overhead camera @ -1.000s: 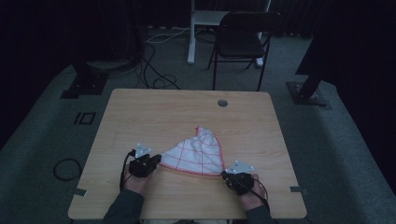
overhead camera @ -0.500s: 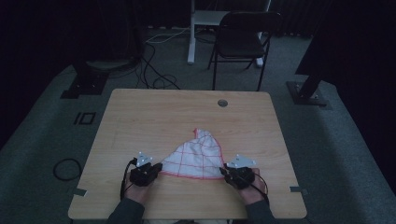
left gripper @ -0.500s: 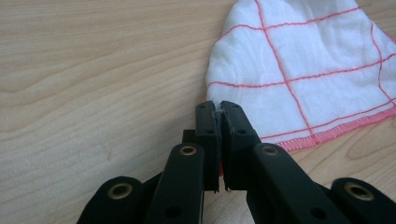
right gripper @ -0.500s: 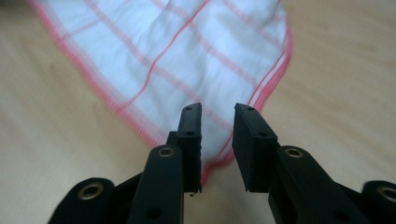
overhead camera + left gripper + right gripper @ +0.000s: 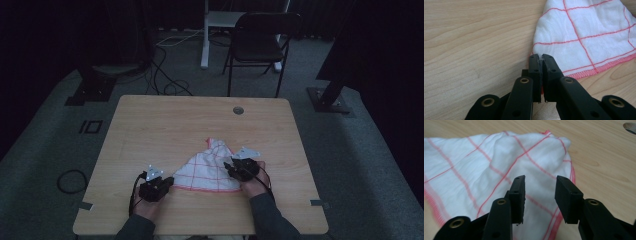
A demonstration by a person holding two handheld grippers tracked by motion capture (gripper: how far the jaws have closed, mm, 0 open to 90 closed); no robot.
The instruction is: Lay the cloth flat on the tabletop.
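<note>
A white cloth with red grid lines (image 5: 210,171) lies bunched on the wooden table (image 5: 165,125), near its front edge. My left gripper (image 5: 171,181) is shut on the cloth's left hem corner. In the left gripper view the jaws (image 5: 541,57) pinch the red-stitched edge, and the rest of the cloth (image 5: 586,32) spreads to the right. My right gripper (image 5: 229,167) hovers over the cloth's right side. Its jaws (image 5: 540,185) have just been opening and stand apart, with the cloth (image 5: 474,165) lying below them and nothing pressed between the pads.
A round cable hole (image 5: 238,110) sits near the table's far edge. Behind the table stand a black chair (image 5: 260,30) and a white post (image 5: 205,35). Black stand bases (image 5: 92,90) (image 5: 327,100) and cables (image 5: 170,85) lie on the carpet.
The right gripper has let go of the cloth's right corner, opened, and moved away from the person over the cloth. The left gripper stays on its corner.
</note>
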